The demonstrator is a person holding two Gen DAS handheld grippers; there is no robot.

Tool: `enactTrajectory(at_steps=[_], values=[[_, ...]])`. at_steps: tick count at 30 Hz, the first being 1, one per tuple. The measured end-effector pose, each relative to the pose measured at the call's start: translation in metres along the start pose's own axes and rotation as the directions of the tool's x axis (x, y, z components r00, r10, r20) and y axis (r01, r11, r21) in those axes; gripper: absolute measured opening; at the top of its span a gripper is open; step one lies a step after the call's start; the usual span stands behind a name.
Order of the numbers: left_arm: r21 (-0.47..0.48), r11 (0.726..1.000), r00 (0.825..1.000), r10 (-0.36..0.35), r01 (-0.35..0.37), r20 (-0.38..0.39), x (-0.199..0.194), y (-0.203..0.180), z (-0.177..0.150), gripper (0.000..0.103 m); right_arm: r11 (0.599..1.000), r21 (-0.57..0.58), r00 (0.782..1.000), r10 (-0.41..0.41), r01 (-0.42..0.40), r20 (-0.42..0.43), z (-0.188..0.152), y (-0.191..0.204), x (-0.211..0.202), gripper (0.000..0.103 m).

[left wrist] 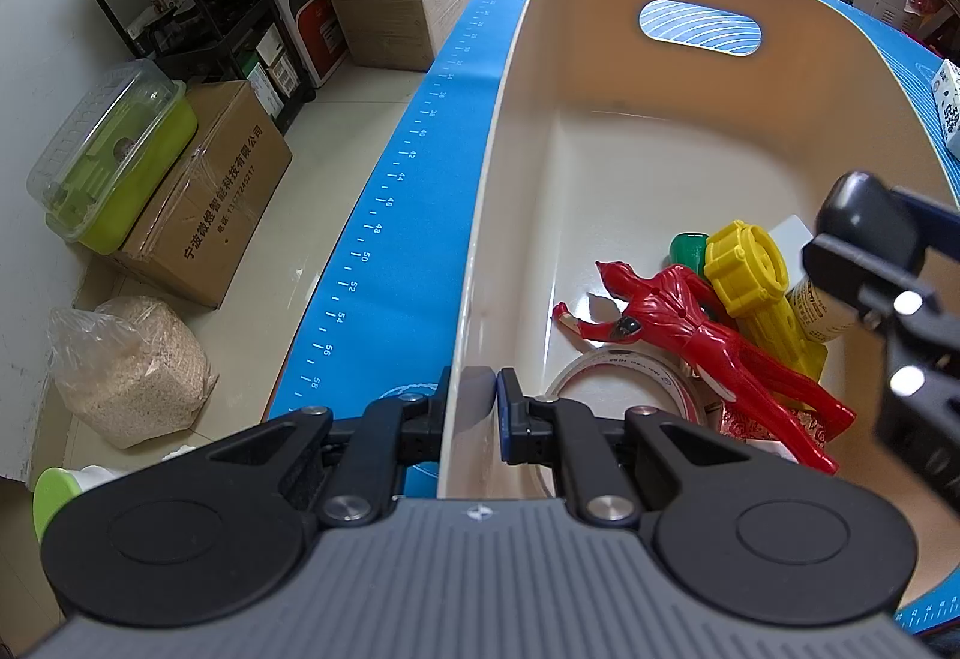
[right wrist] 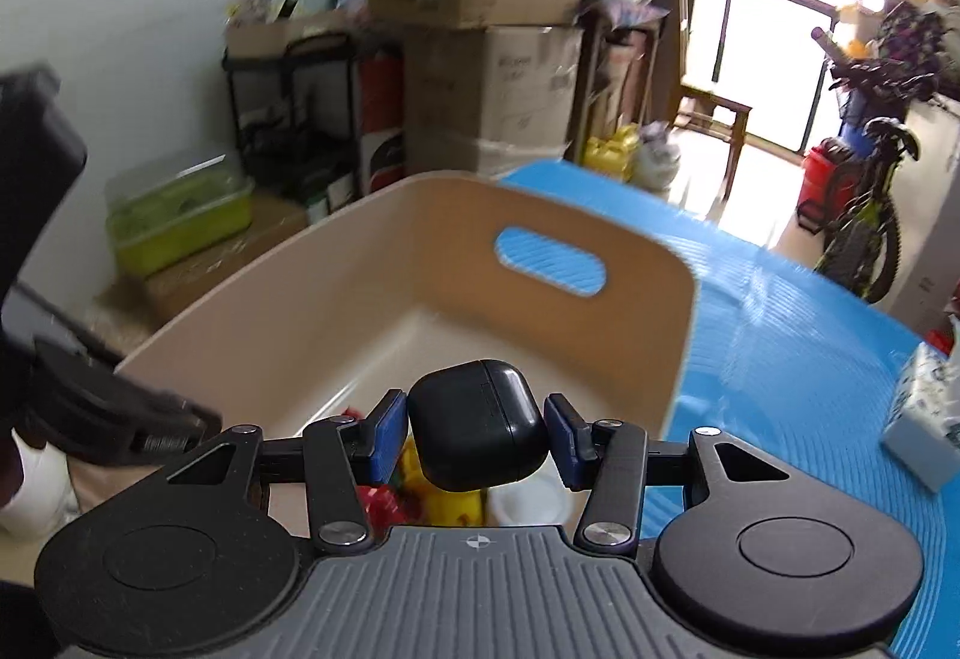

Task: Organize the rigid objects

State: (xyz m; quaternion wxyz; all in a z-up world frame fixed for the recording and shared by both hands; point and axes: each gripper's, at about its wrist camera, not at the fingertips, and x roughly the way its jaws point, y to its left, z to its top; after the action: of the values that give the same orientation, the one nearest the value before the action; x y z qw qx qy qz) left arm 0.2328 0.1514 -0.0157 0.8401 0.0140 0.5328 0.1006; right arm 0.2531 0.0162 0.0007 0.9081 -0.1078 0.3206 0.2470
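Left gripper jaws clamped narrow on near wall of beige bin, red figure, yellow toy and tape roll inside just right of them; right gripper jaws gripping black earbud case above bin on blue table.
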Motion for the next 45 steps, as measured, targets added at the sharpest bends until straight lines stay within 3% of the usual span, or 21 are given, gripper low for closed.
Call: enactTrajectory(at_steps=[8,14,23,24,27,28,35,45], values=[[0.000,1.000,1.000,0.001,-0.001,0.000,0.000,0.000,0.000,0.014,0.998,-0.059,0.995,0.013,-0.019,-0.103,-0.006,0.018,0.015,0.055],[0.000,1.000,1.000,0.000,0.000,0.000,0.000,0.000,0.000,0.014,0.996,-0.084,0.992,0.023,-0.034,-0.125,-0.006,0.025,0.017,0.055],[-0.002,1.000,0.999,-0.003,0.003,0.040,-0.011,0.001,0.002,0.017,0.999,0.014,0.995,0.036,-0.035,-0.098,-0.001,0.012,0.006,0.074],[0.000,1.000,0.999,-0.001,0.001,0.044,-0.012,0.000,0.002,0.018,0.999,0.025,0.995,0.033,-0.030,-0.092,0.000,0.010,0.004,0.076],[0.009,1.000,0.997,-0.001,0.000,0.081,-0.021,-0.003,0.001,0.067,0.998,0.062,0.998,0.016,-0.011,-0.068,0.003,0.004,-0.004,0.081],[0.008,1.000,0.994,0.000,-0.001,0.107,-0.025,-0.004,0.000,0.074,0.997,0.080,0.998,0.010,-0.006,-0.060,0.003,0.001,-0.007,0.082],[0.018,1.000,0.983,-0.020,0.017,0.184,-0.057,-0.012,-0.001,0.075,0.986,0.158,0.999,-0.046,0.047,-0.014,0.000,-0.009,-0.035,0.095],[0.042,0.999,0.959,-0.034,0.023,0.281,-0.114,-0.030,-0.021,0.080,0.970,0.218,0.991,-0.124,0.109,0.052,-0.001,-0.026,-0.102,0.097]])
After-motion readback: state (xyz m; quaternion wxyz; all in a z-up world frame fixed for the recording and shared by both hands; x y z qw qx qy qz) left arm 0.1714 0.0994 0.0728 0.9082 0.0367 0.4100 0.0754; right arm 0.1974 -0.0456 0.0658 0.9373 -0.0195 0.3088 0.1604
